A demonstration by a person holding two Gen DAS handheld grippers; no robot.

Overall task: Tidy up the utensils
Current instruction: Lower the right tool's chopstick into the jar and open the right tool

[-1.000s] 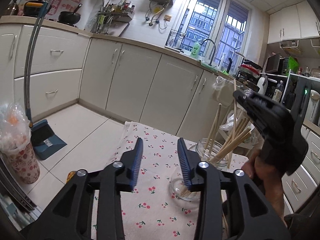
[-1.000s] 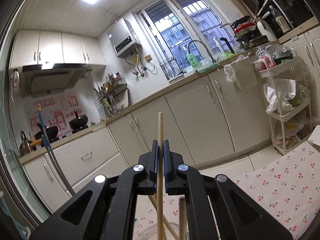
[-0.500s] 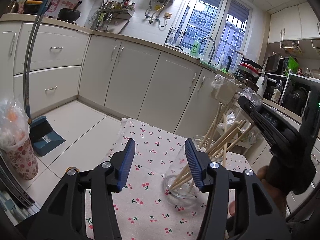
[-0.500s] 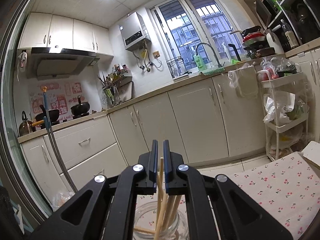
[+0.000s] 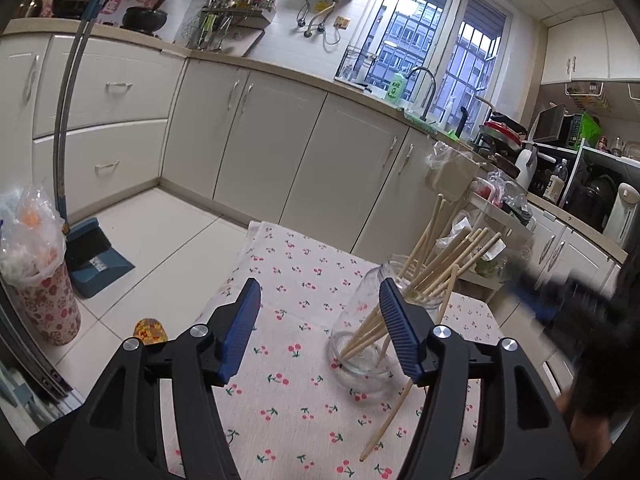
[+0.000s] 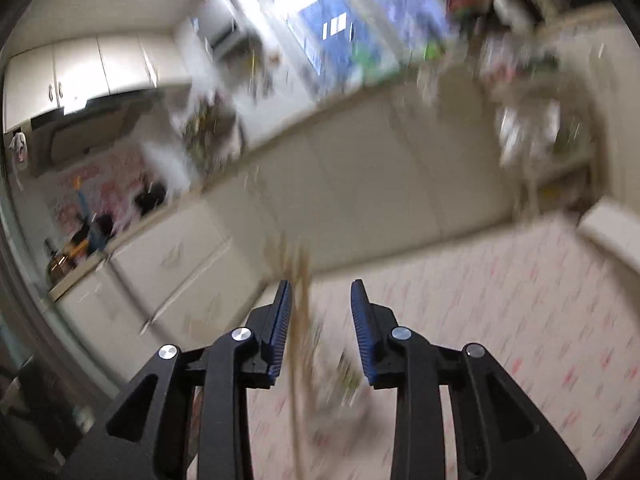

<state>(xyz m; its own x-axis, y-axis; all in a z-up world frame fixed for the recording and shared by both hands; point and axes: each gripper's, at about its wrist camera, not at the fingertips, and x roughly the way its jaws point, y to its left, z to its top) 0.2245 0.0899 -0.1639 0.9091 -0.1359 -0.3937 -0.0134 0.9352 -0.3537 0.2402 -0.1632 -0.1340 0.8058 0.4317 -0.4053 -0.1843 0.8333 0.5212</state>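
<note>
A clear glass jar [image 5: 360,332] stands on the cherry-print tablecloth [image 5: 296,276] and holds several wooden chopsticks [image 5: 436,264]. One loose chopstick [image 5: 390,416] lies on the cloth, leaning against the jar. My left gripper [image 5: 318,300] is open and empty, just in front of the jar. My right gripper [image 6: 320,300] is open; its view is blurred, with the chopsticks [image 6: 300,320] showing between its fingers. The right gripper also shows blurred at the right of the left wrist view [image 5: 552,300].
White kitchen cabinets [image 5: 280,140] run behind the table. A blue dustpan and broom [image 5: 92,256] and a bagged bin [image 5: 36,272] stand on the floor to the left. A wire rack with bags [image 5: 492,216] stands beyond the jar. A white box [image 6: 612,232] sits at the table's right.
My right gripper has opened and let go of the chopstick, which is now in the jar, and it swings away fast. My left gripper has opened wider and drawn back a little.
</note>
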